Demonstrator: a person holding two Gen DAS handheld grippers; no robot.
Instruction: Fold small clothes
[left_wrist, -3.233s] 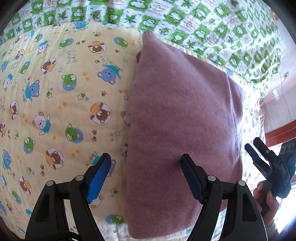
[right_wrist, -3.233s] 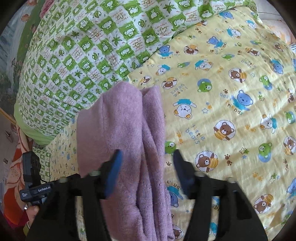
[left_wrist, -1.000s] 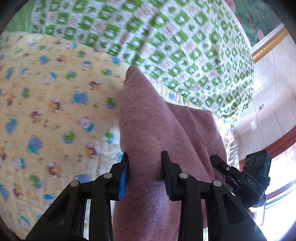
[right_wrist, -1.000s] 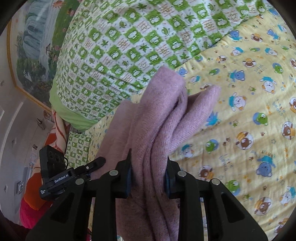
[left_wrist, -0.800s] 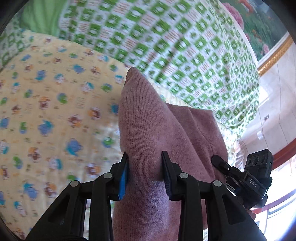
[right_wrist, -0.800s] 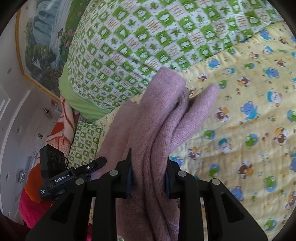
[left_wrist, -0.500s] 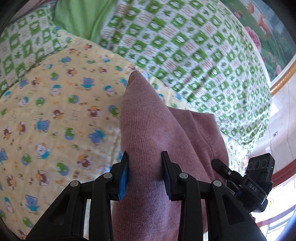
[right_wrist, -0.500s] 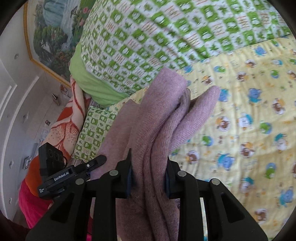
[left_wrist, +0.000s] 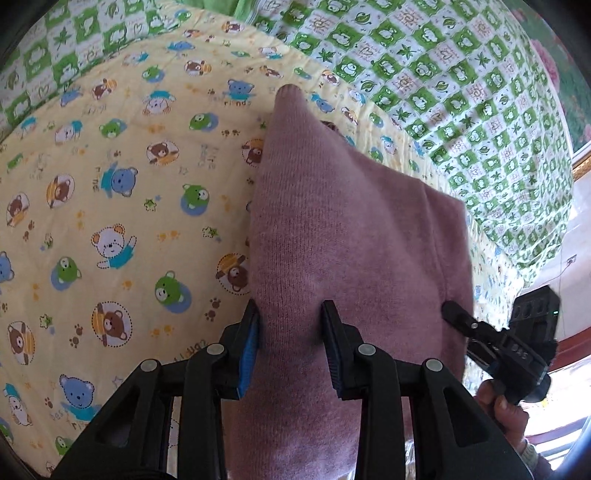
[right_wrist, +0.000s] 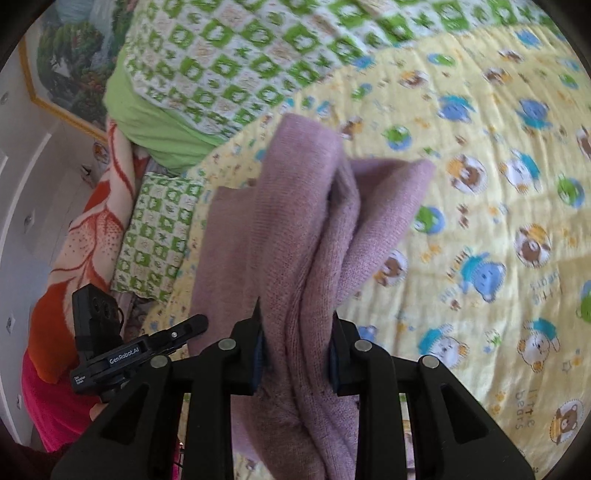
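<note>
A folded mauve knit garment (left_wrist: 332, 236) is held up above the yellow bear-print sheet (left_wrist: 110, 206). My left gripper (left_wrist: 291, 332) is shut on one side of the garment. My right gripper (right_wrist: 295, 339) is shut on the other side, where several folded layers (right_wrist: 317, 229) bunch between its pads. The right gripper also shows at the right of the left wrist view (left_wrist: 517, 343), and the left gripper at the lower left of the right wrist view (right_wrist: 122, 354).
A green-and-white checked quilt (left_wrist: 461, 81) lies along the far side of the bed (right_wrist: 221, 51). An orange floral blanket (right_wrist: 85, 229) and a small checked pillow (right_wrist: 159, 236) lie at the left. A framed picture (right_wrist: 70, 62) hangs on the wall.
Both grippers closed on the garment and lifted it off the sheet. Over the last second they have carried it, still gripped, and the bedding has shifted in both views.
</note>
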